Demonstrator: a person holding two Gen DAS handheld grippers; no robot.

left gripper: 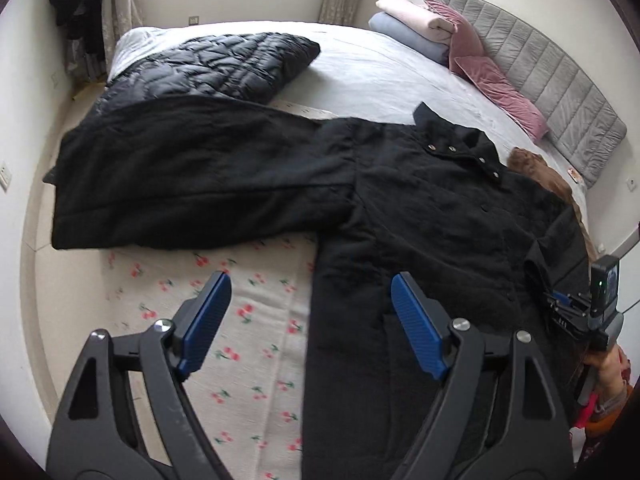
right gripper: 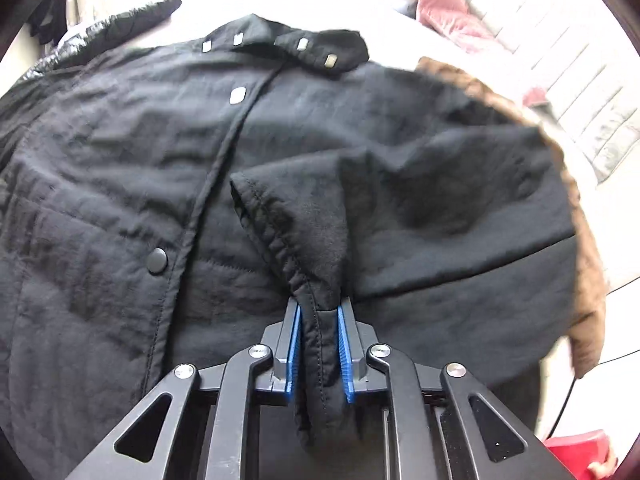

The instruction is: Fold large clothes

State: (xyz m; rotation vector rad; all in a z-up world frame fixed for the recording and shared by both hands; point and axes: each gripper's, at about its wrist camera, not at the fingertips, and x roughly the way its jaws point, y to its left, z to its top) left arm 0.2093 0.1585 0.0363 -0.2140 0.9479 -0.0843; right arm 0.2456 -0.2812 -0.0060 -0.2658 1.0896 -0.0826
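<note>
Jaws of the left gripper (left gripper: 310, 320): spread wide, nothing held, poised above the near hem of the black coat (left gripper: 420, 208) and the cherry-print sheet (left gripper: 248, 320). Jaws of the right gripper (right gripper: 319, 354): closed on a sleeve cuff (right gripper: 320, 360) of the coat, the sleeve drawn across the buttoned front. Coat: laid flat on the bed (left gripper: 380, 76), collar far, left sleeve stretched out to the left. Brown garment (right gripper: 580, 240): seemingly tucked beneath the coat's right edge. Quilted jacket (left gripper: 224, 68): far left. Folded bedding (left gripper: 412, 24) and pink cushions (left gripper: 496, 80): against the headboard (left gripper: 560, 84).
</note>
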